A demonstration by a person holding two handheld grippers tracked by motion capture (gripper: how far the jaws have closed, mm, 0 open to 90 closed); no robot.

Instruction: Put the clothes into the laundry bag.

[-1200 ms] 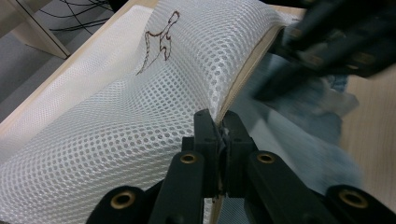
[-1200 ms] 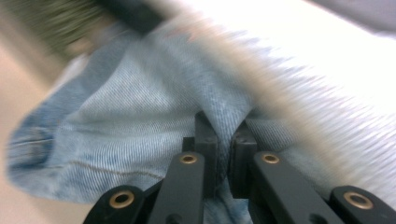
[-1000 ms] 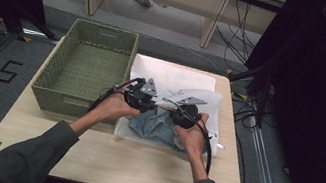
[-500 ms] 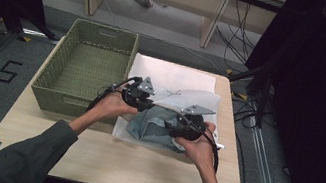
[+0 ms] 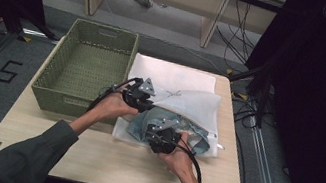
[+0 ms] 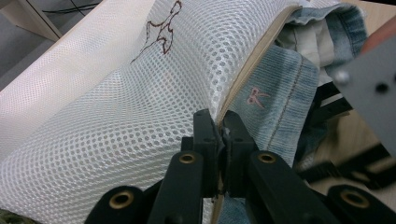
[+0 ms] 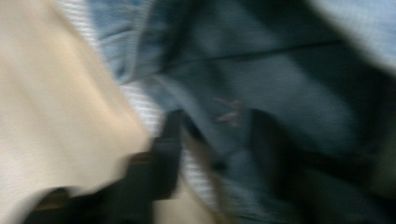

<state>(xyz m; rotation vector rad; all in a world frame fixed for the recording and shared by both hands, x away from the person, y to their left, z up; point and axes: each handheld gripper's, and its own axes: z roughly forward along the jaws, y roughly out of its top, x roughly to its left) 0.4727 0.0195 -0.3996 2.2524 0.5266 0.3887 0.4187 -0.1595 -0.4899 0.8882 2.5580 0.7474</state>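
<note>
Toward the desk's (image 5: pixel 88 159) left edge sits a green woven basket (image 5: pixel 86 70). Beside it, left gripper (image 5: pixel 143 93), fingers clenched on the white mesh bag's (image 5: pixel 189 106) open rim. Denim garment (image 5: pixel 170 126) lies half inside the bag, mid-desk. Right gripper (image 5: pixel 159 137) at the denim's near edge, its fingers have just been closing around a fold; grip uncertain, view blurred.
</note>
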